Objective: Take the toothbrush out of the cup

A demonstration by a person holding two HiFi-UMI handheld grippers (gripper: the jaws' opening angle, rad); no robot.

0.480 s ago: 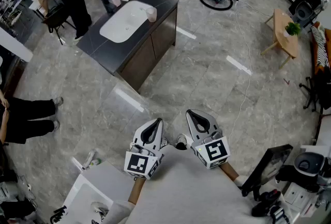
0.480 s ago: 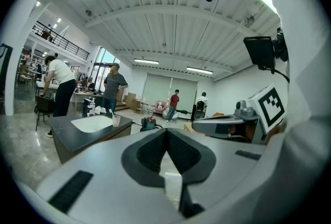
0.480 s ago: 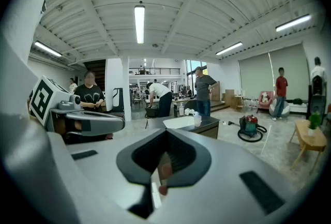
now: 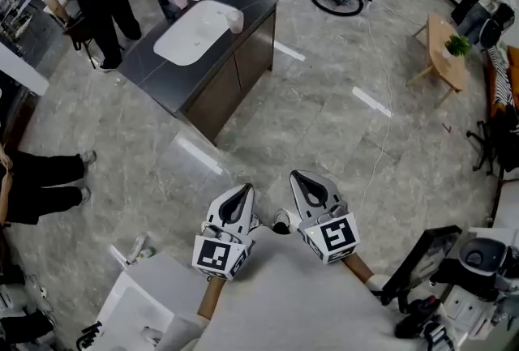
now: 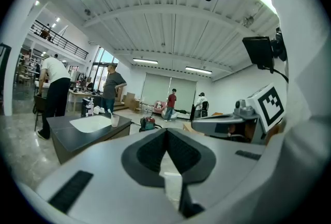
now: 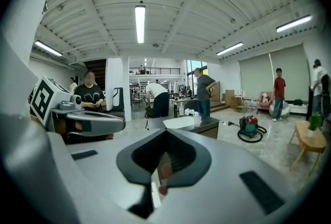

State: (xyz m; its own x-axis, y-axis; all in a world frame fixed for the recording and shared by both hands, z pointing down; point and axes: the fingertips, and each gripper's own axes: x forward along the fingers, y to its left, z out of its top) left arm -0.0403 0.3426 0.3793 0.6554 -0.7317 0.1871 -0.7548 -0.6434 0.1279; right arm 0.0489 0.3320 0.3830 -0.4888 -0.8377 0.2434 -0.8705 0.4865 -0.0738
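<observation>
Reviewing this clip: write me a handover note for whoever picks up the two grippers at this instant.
Left gripper: shut, empty.
Right gripper: shut, empty.
Both are held side by side, pointing toward the dark counter and well short of it.
The cup stands on the counter beside the sink; the toothbrush stands in it.
Done: nothing yet.
Left: walk up, open one gripper, grip the toothbrush and lift it out of the cup.
</observation>
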